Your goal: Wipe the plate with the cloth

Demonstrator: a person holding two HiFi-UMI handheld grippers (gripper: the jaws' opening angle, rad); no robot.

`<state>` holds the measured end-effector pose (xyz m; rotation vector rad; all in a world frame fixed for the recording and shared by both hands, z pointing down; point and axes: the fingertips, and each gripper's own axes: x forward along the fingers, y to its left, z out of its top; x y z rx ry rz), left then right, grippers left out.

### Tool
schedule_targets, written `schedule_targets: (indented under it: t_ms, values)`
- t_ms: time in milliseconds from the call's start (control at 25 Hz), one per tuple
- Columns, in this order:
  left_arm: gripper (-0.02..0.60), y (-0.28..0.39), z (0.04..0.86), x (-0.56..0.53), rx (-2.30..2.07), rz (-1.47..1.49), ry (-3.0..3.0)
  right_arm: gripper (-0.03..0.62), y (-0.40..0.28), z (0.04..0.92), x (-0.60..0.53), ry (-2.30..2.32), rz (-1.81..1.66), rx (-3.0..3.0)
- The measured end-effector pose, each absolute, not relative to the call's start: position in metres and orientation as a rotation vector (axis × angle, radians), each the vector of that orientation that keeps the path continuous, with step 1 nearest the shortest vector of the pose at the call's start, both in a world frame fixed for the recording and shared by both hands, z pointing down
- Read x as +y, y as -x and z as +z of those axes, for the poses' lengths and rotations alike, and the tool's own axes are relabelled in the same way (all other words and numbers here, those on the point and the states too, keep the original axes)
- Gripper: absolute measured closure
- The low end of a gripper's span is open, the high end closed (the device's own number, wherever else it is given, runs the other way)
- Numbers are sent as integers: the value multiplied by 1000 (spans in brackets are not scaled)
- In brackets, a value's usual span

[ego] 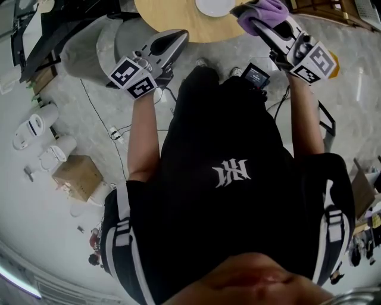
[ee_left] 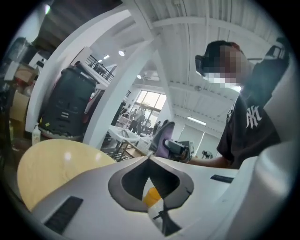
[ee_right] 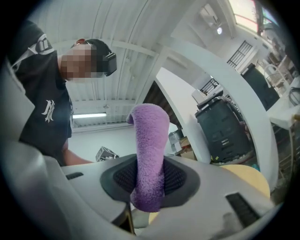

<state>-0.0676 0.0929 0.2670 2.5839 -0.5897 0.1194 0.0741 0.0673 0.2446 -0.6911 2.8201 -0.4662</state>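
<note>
Head view, plate: a white plate (ego: pixel 213 6) lies on the round wooden table (ego: pixel 169 18) at 12 o'clock, cut off by the frame edge.
Cloth, place: the purple cloth (ego: pixel 271 9) is at 1 o'clock, near the plate on its 3 o'clock side. I cannot tell whether they touch.
Cloth, axis: in the right gripper view the cloth (ee_right: pixel 150 150) stands lengthwise between the pads. Its long axis runs from 6 to 12 o'clock, and the free end is rounded over on top, tipped slightly toward 11.
Right gripper (ego: pixel 253 22): clamped on the lower part of the cloth, jaws parted only by its thickness.
Left gripper (ego: pixel 178 37): jaws fully together with nothing between them. Its tip points toward 1 o'clock, near the table's near edge.
</note>
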Motion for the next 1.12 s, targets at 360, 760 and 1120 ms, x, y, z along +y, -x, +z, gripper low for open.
schedule_targets:
  t_ms: [360, 760, 1120]
  values:
    - [580, 54, 311, 74, -406, 89, -2564, 488, -88, 280, 59, 950, -558, 2869]
    - [580, 42, 341, 9, -254, 160, -2422, 487, -98, 247, -20, 1119, -601, 2932]
    - [578, 38, 476, -49, -399, 191, -2207, 488, -69, 439, -92, 862, -960, 3022]
